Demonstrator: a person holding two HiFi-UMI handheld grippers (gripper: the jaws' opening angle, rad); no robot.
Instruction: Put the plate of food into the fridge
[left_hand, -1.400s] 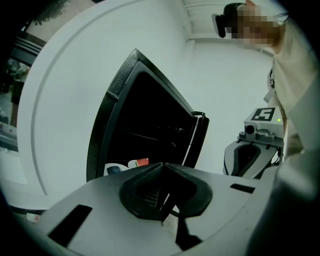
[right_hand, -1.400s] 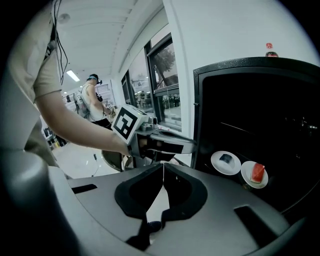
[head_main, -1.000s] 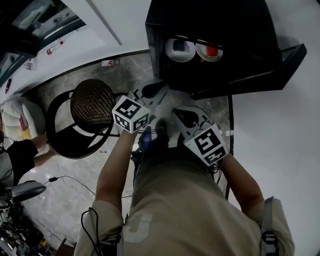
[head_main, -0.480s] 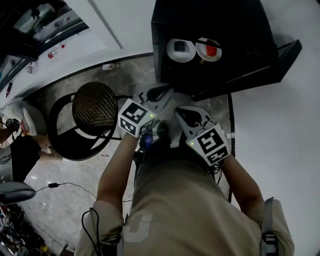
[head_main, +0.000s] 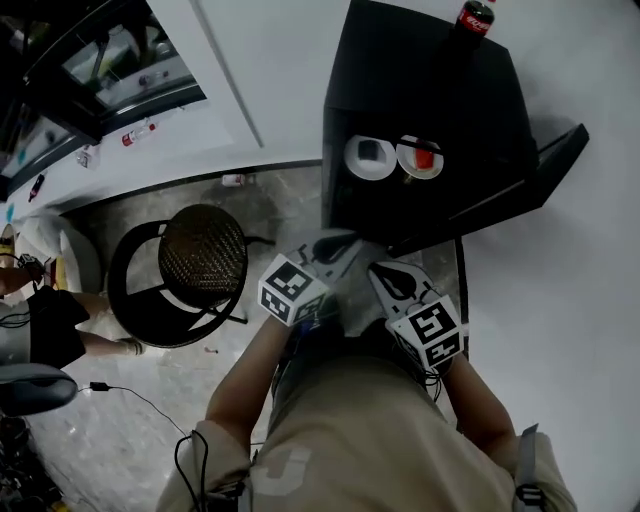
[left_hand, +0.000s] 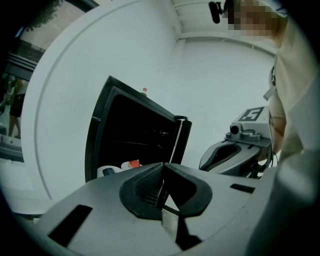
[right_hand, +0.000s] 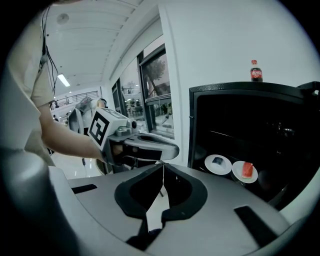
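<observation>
Head view is showing us standing in front of the fridge (head_main: 430, 90), whose door (head_main: 530, 175) is hanging wide open on the fridge's right as we face it. The plate of food (head_main: 420, 157), carrying a red piece, is already sitting inside the fridge on a low level near the front edge. A second plate (head_main: 371, 157) with a dark item is lying just beside it. The left gripper (head_main: 338, 242) and the right gripper (head_main: 386, 272) are both hovering in front of the fridge, apart from it. Each gripper view is showing its tongs pressed together with nothing between them. We are judging that the placing itself is done and that closing the door is the step in hand. To do it well, we are planning to use the right gripper, which is nearer the door. Its closed tips should meet the door's free edge flat, so they are not slipping off. The push should be following the door's arc slowly, since a cola bottle (head_main: 474, 17) is standing on top of the fridge and a slam could be rocking it. Before pushing, we are checking that neither plate is overhanging the fridge's front edge, and we are keeping the left gripper out of the opening.
</observation>
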